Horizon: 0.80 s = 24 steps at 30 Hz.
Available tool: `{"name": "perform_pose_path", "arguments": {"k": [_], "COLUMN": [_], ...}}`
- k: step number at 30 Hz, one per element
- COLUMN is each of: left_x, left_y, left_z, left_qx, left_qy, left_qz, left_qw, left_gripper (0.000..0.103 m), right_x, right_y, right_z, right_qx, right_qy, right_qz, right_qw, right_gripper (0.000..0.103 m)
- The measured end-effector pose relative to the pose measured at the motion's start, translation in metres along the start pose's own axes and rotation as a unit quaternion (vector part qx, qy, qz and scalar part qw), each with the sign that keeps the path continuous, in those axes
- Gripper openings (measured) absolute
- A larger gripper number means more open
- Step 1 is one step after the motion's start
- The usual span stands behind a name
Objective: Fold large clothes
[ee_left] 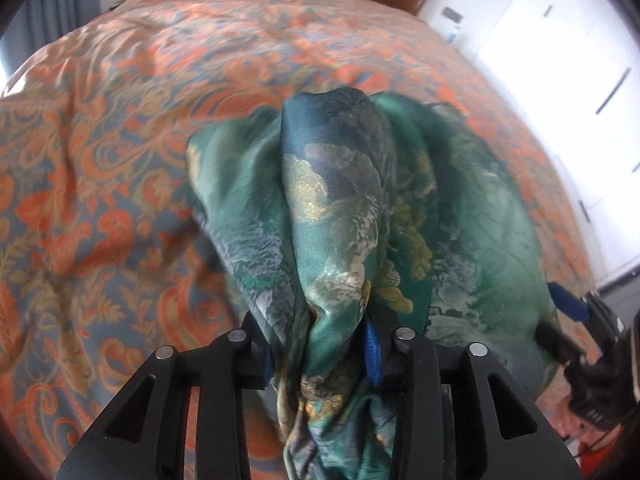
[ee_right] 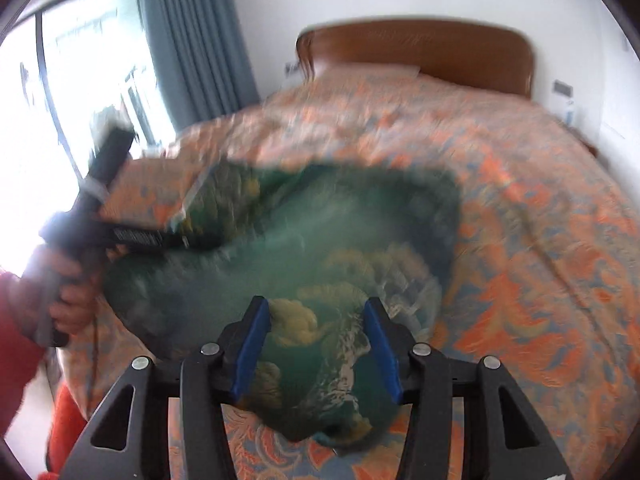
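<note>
Between the blue pads of the left gripper a thick bunch of the green printed garment is pinched: the silky cloth, patterned with gold and grey-white clouds, rises in a tall fold straight ahead of the jaws and hangs down below them as well. To either side of that fold the rest of the garment spreads low over the orange-and-blue paisley bedspread. Off to the right of these jaws, at the garment's edge, the right gripper shows as a blue pad on black links.

In the right wrist view the right gripper has its jaws spread, with the garment lying in the gap between the two blue pads; the cloth passes under them and the pads do not press on it. Ahead of the jaws the garment lies across the bedspread, much blurred. Left of the jaws the left gripper reaches into the cloth, carried by a hand with a red sleeve. Far ahead stand the brown headboard, a blue-grey curtain and a bright window.
</note>
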<state>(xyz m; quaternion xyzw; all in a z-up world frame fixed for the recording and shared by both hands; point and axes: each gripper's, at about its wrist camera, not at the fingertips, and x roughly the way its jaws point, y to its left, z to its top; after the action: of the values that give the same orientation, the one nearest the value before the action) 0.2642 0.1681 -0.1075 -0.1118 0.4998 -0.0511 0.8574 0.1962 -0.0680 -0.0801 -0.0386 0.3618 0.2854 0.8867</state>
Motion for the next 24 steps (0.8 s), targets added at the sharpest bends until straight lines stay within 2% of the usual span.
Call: {"name": "perform_pose_path", "arguments": {"k": [2,7,10,12,20,24], "left_x": [0.014,0.031,0.037,0.041,0.045,0.045], "left_y": [0.009,0.019,0.014,0.013,0.022,0.024], "left_z": [-0.003,-0.005,-0.006,-0.007,-0.014,-0.016], "left_qx": [-0.008,-0.034,-0.028,-0.022,-0.04,-0.037], "left_qy": [0.008,0.015,0.01,0.006,0.002,0.003], "left_qz": [0.006,-0.01,0.005,0.011,-0.006,-0.006], "left_qw": [0.9999,0.9993,0.9995,0.9997,0.9992,0.9993], "left_gripper": [0.039,0.043,0.044,0.045,0.047,0.048], "right_x": [0.021,0.06,0.073,0.075,0.084,0.068], "right_y": [0.005,0.007,0.003,0.001,0.002,0.009], "right_z": [-0.007,-0.022,-0.028,-0.028,-0.034,-0.014], "right_qx": [-0.017,-0.031,-0.026,-0.026,-0.039,-0.046], "right_qy": [0.018,0.075,0.09,0.095,0.102,0.117], "right_qz": [-0.01,-0.031,-0.042,-0.045,-0.06,-0.056], "right_qw": [1.0,0.996,0.995,0.994,0.992,0.99], "right_gripper": [0.051,0.052,0.052,0.052,0.052,0.052]}}
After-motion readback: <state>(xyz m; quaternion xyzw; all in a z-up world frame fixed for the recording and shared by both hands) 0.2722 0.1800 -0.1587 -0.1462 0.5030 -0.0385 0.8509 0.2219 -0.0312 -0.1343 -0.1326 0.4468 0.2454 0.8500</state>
